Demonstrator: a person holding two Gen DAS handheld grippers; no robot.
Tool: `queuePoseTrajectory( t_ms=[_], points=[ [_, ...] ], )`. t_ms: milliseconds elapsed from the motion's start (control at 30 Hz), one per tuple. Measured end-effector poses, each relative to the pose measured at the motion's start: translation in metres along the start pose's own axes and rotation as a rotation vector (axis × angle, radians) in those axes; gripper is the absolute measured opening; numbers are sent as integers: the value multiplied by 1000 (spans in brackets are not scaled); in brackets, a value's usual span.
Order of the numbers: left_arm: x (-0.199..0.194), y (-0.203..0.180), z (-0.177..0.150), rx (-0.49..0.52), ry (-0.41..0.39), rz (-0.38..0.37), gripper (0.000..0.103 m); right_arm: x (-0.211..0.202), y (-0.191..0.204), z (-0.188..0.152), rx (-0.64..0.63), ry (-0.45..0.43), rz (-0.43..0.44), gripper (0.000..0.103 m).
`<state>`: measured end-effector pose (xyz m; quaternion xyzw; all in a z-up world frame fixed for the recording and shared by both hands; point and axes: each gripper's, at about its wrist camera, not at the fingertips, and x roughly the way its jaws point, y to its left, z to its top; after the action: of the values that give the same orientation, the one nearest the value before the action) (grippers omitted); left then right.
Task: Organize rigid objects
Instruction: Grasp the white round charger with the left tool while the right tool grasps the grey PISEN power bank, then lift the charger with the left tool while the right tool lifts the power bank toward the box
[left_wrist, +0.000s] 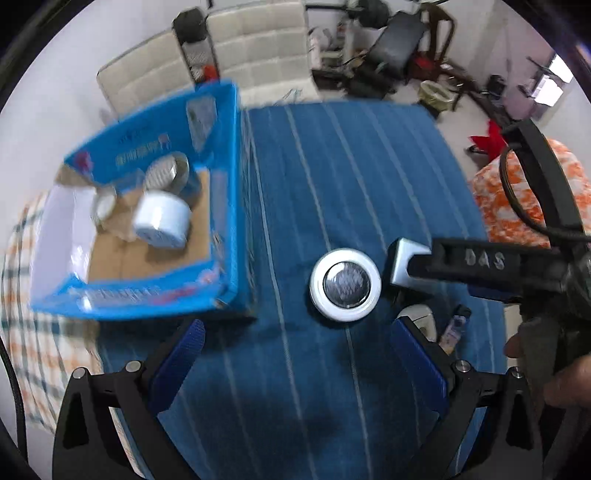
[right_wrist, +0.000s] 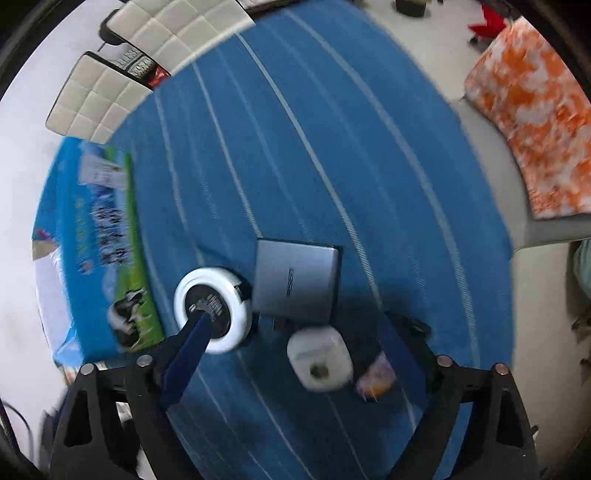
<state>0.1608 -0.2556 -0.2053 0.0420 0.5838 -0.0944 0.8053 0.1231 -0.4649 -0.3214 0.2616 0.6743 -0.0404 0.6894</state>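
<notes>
A round white device with a dark centre (left_wrist: 345, 283) lies on the blue striped cloth (left_wrist: 332, 166); it also shows in the right wrist view (right_wrist: 214, 308). A flat silver box (right_wrist: 295, 280) lies beside it, with a small white case (right_wrist: 319, 358) and an orange-purple packet (right_wrist: 375, 376) nearer. A blue carton (left_wrist: 229, 184) at the left holds tape rolls (left_wrist: 162, 221). My left gripper (left_wrist: 295, 347) is open and empty, just short of the round device. My right gripper (right_wrist: 295, 332) is open above the small items; its arm (left_wrist: 480, 266) shows in the left wrist view over the silver box.
White padded chairs (left_wrist: 255, 48) stand beyond the table. An orange-and-white cushion (right_wrist: 528, 122) lies on a seat at the right. A checked cloth (left_wrist: 22, 314) lies left of the carton. Clutter and dark furniture (left_wrist: 399, 44) fill the far room.
</notes>
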Motion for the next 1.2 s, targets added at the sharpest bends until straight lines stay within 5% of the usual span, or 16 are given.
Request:
queuePoseTrajectory(
  t_ms=[233, 467, 700, 767, 800, 1067, 1200],
  points=[
    [37, -14, -5, -62, 85, 12, 103, 29, -8, 8, -38, 18, -5, 66],
    [61, -28, 7, -84, 120, 5, 103, 11, -34, 20, -125, 44, -110, 64],
    [90, -48, 29, -49, 181, 16, 103, 4, -57, 31, -148, -18, -97, 65],
    [102, -50, 31, -52, 210, -14, 92, 11, -55, 32, -128, -22, -100, 66],
    [105, -51, 31, -49, 219, -7, 74, 16, -51, 36, -117, -22, -104, 67],
    [121, -59, 30, -33, 213, -5, 81, 31, -32, 37, -169, -54, -225, 69],
    [122, -63, 34, -44, 183, -13, 74, 34, -24, 30, -226, -64, -268, 69]
  ],
)
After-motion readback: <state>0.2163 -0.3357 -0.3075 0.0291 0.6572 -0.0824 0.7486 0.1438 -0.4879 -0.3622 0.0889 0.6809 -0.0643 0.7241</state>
